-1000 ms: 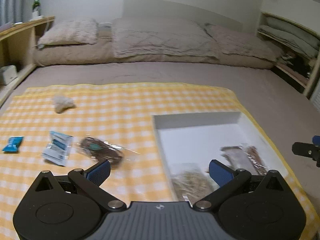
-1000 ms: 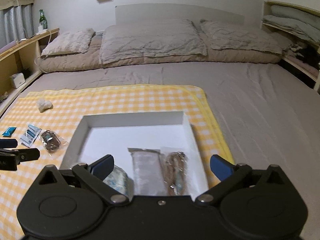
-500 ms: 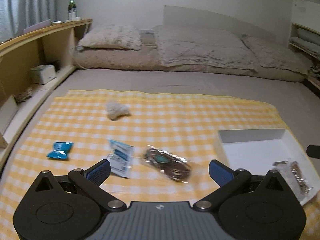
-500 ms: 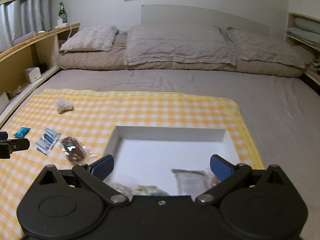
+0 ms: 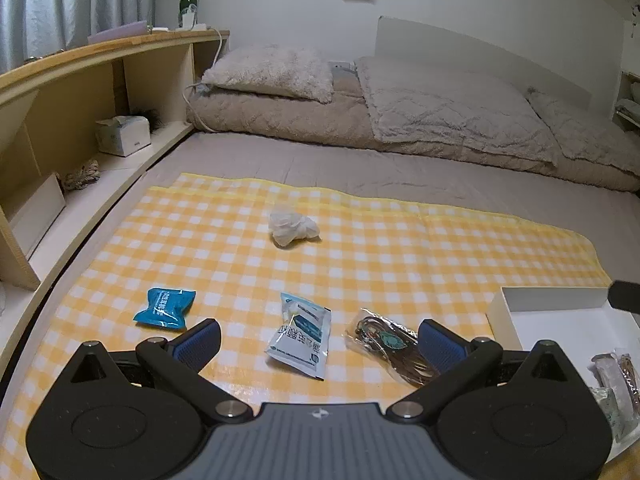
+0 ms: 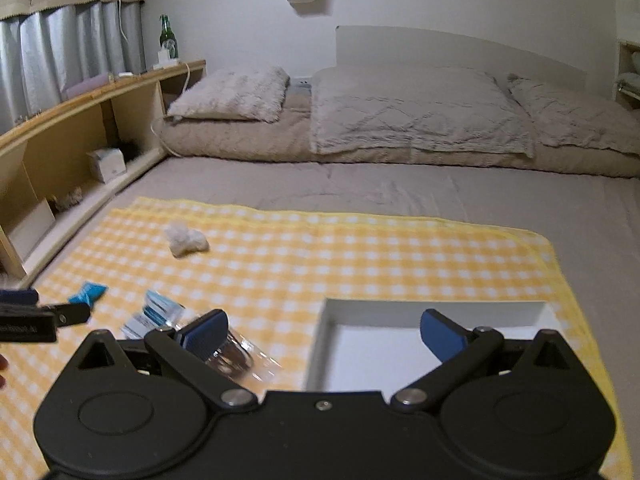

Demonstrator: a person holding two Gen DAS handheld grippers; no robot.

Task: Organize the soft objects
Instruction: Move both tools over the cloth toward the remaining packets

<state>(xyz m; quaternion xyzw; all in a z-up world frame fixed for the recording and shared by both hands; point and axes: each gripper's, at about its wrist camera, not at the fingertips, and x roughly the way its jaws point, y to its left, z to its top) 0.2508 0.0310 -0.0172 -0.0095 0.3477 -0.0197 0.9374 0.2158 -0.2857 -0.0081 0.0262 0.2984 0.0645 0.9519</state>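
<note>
On the yellow checked cloth (image 5: 400,256) lie a white-and-blue sachet (image 5: 302,336), a clear bag of brown cord (image 5: 388,346), a blue packet (image 5: 165,307) and a crumpled white wad (image 5: 292,229). My left gripper (image 5: 318,346) is open just above the sachet, holding nothing. The white box (image 5: 552,316) sits at the right with several clear packets (image 5: 612,376) inside. My right gripper (image 6: 324,334) is open over the box's (image 6: 400,344) left rim. In the right wrist view the cord bag (image 6: 236,356) lies under its left finger, beside the sachet (image 6: 154,314).
A wooden shelf unit (image 5: 80,120) runs along the left with a tissue box (image 5: 123,135) and a green bottle (image 5: 188,2) on top. Pillows and a folded duvet (image 5: 440,112) lie at the head of the bed. Grey sheet (image 6: 400,192) stretches beyond the cloth.
Both grippers have swung left, away from the white box. The left one now faces the loose packets; the right one now sits over the box's left rim. Both stayed open.
</note>
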